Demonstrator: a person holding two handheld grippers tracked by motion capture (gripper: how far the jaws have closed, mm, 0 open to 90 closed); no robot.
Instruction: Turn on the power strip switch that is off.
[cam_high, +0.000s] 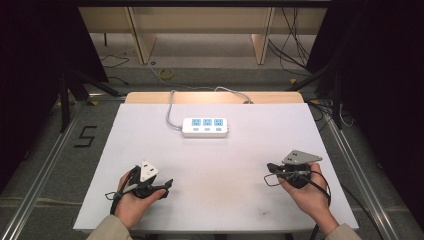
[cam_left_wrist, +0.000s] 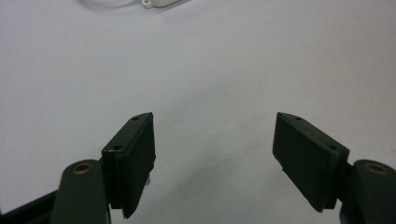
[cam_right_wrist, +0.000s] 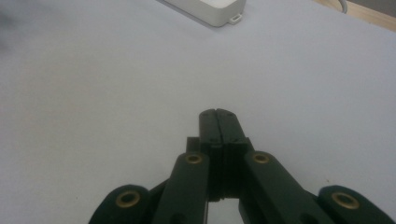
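Grippers number two, and you face one white plastic power strip (cam_high: 205, 127) with three blue-faced sockets in a row, lying far-centre on the white table (cam_high: 225, 200), well apart from both. Your left gripper (cam_left_wrist: 214, 154) has its jaws spread wide over bare tabletop; your right gripper (cam_right_wrist: 218, 122) has them pressed together, empty. The high view alone shows the strip's pale cord (cam_high: 171, 107) trailing off the far edge, probably to the floor.

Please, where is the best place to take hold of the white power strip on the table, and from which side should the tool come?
Probably grip the power strip across its short width, front edge to back edge, coming from above. It lies flat with its sockets up, and its long side looks too wide for the jaws. Take the right end, away from the cord at its left. The left tool is open and ready; the right tool is shut.
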